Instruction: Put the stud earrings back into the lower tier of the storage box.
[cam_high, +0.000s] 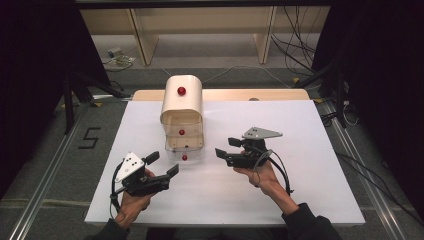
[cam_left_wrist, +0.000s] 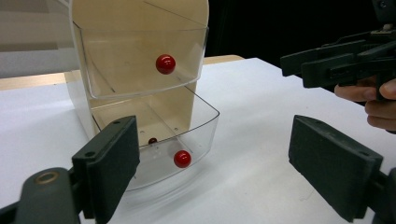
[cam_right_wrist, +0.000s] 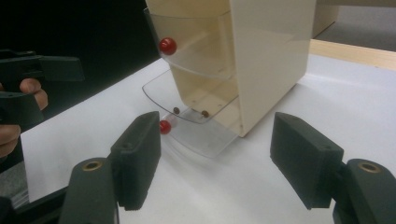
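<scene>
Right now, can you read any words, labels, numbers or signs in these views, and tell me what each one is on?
"5": a large dark figure marked on the grey floor, left of the table in the high view.
No lettering can be seen on the drawer cabinet, its clear drawers, or either gripper.
</scene>
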